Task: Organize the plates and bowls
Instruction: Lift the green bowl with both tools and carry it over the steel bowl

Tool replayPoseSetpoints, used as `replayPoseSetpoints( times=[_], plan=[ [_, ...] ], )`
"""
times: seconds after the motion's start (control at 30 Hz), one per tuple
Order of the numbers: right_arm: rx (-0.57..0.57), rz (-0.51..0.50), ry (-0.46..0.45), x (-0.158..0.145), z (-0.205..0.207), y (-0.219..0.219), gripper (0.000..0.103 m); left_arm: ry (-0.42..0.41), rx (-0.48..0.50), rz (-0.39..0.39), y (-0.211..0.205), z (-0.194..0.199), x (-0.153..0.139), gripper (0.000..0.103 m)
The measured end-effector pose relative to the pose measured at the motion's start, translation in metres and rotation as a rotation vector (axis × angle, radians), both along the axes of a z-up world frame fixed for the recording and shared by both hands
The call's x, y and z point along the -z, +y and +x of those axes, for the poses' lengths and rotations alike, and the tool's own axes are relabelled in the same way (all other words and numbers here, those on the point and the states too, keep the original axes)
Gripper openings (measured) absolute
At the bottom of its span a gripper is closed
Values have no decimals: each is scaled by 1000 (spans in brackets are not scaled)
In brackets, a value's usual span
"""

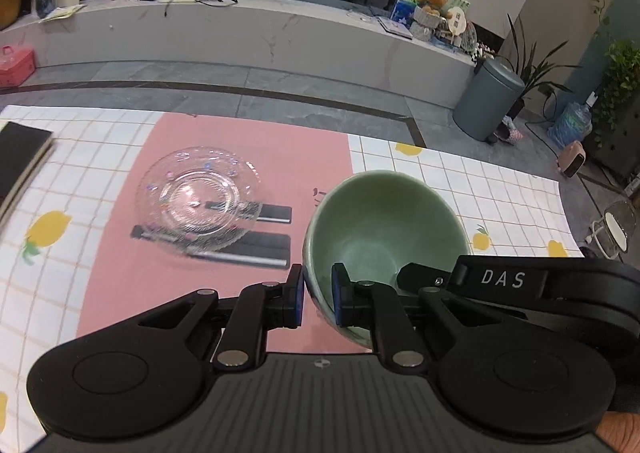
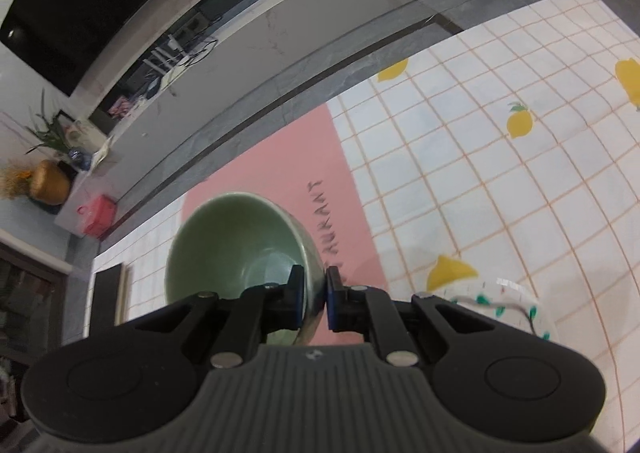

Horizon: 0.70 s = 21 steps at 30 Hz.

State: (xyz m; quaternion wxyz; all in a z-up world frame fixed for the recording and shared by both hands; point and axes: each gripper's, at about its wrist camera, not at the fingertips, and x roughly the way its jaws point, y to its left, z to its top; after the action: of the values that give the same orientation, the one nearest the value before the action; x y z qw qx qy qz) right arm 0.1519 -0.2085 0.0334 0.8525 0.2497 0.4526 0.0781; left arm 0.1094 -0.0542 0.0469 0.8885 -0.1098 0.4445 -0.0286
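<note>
A pale green bowl (image 1: 384,229) hangs tilted above the pink mat (image 1: 248,149), held by both grippers. My left gripper (image 1: 318,295) is shut on the bowl's near-left rim, one pad inside and one outside. The right gripper's black body (image 1: 500,281), marked DAS, reaches in from the right to the bowl's rim. In the right wrist view my right gripper (image 2: 315,299) is shut on the right wall of the green bowl (image 2: 236,241). A clear glass plate (image 1: 200,201) with small coloured dots rests on a black slatted rack (image 1: 260,249) on the mat.
A black book (image 1: 20,161) lies at the table's left edge. A white dish with green dots (image 2: 504,305) sits low on the right of the lemon-print tablecloth (image 2: 500,181). Beyond the far table edge is grey floor with a grey bin (image 1: 488,101).
</note>
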Motion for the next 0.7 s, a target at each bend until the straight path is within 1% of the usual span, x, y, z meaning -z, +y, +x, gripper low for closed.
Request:
replayPoseSetpoints(
  times=[0.23, 0.37, 0.5, 0.7],
  plan=[
    [-32, -5, -57, -26, -57, -6, 9, -51, -15, 6, -7, -47, -25, 15],
    [-45, 9, -72, -34, -83, -15, 9, -68, -9, 20, -12, -68, -33, 15],
    [-56, 22, -72, -33, -106, -21, 9, -63, 1, 25, -17, -89, -34, 15],
    [-76, 4, -70, -27, -131, -22, 9, -36, 4, 21, -17, -121, -20, 17]
  ],
)
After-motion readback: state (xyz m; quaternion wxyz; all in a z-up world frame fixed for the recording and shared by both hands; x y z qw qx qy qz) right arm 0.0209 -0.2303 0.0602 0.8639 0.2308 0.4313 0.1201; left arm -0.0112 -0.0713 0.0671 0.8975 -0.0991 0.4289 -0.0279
